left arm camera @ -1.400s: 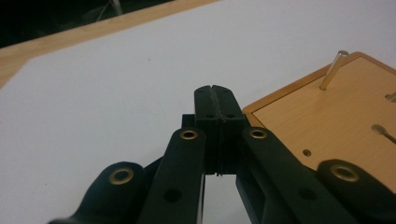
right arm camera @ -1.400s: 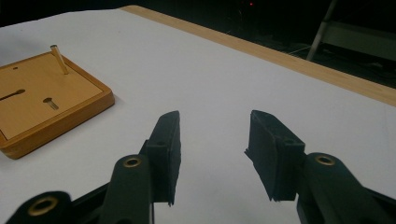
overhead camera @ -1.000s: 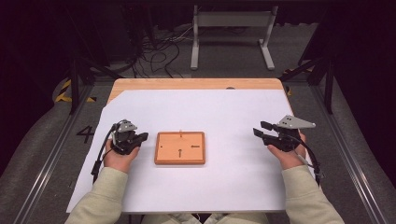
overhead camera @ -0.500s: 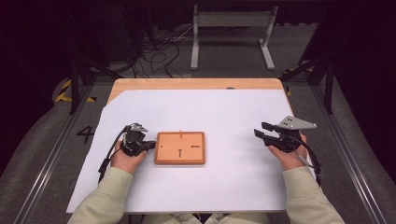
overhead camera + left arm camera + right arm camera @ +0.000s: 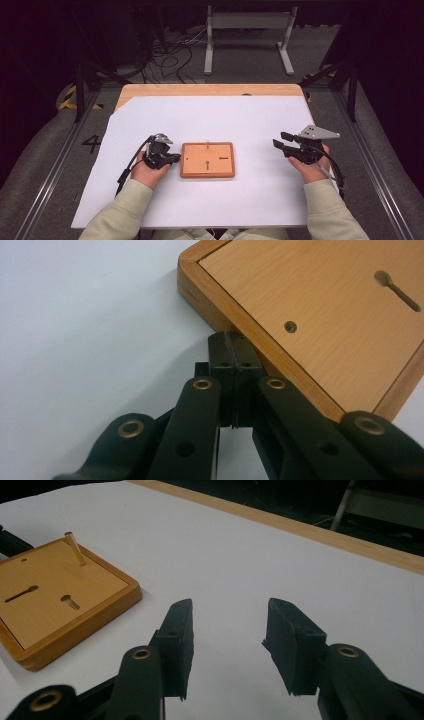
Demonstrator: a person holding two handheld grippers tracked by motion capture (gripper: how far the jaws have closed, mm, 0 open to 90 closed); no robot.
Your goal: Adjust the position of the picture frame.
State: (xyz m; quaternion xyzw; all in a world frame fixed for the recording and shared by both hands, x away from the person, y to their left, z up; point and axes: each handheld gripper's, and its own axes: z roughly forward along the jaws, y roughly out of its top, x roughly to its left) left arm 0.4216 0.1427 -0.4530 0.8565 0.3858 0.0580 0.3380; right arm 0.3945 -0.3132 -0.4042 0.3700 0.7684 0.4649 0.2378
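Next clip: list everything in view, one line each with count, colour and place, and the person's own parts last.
wooden board: 1, orange-brown with raised rim, slots and small holes in its face, lying flat at the table's middle, near side
metal pin: 1, brass-coloured, standing tilted at the board's far edge
paper sheet: 1, white, covering most of the table
table: 1, light wood, bare strip along the far edge
metal stand: 1, grey, on the floor beyond the table
cables: several, black, on the floor at far left
left tongs: 1, black, shut, tips at the board's left edge
right tongs: 1, black, open, over bare paper right of the board
sleeves: 2, pale beige, at the near edge
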